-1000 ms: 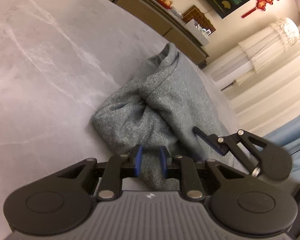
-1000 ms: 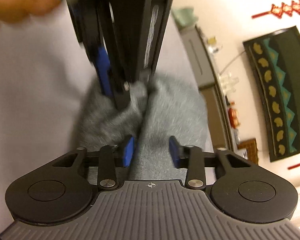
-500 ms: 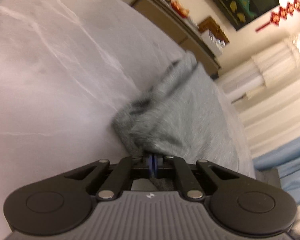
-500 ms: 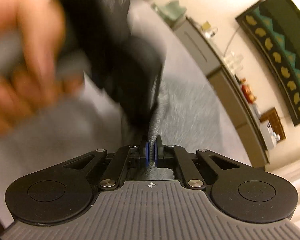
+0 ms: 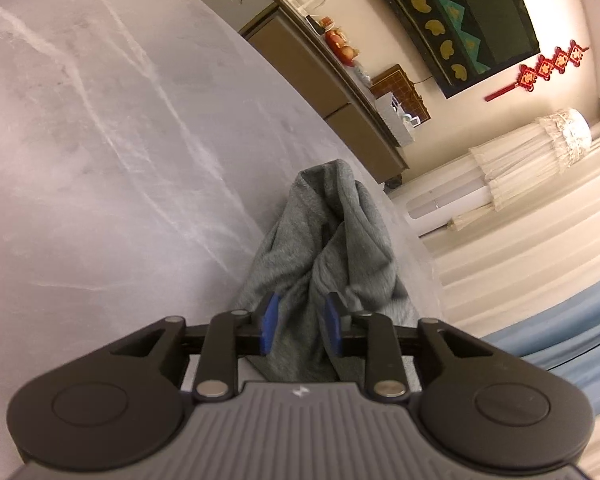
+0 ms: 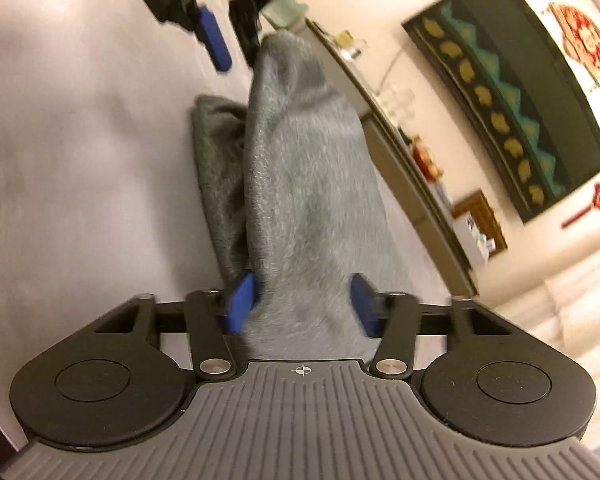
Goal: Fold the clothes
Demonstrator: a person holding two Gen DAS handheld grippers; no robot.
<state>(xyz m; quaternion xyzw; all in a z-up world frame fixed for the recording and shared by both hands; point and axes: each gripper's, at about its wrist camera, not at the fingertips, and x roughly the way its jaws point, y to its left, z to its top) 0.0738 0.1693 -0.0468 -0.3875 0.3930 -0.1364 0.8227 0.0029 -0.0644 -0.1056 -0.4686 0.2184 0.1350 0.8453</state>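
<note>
Evidently releasing to regrip for a fold, the left gripper (image 5: 299,323) and right gripper (image 6: 302,303) were both opening, jaws parted around the bunched grey garment (image 5: 332,248) on the marbled bench (image 5: 100,140).

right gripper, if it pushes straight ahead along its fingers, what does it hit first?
The grey garment: cloth already lies between the opening fingers of the right gripper and runs on ahead. Beyond it, the left gripper hangs at the far end; depth unclear.
</note>
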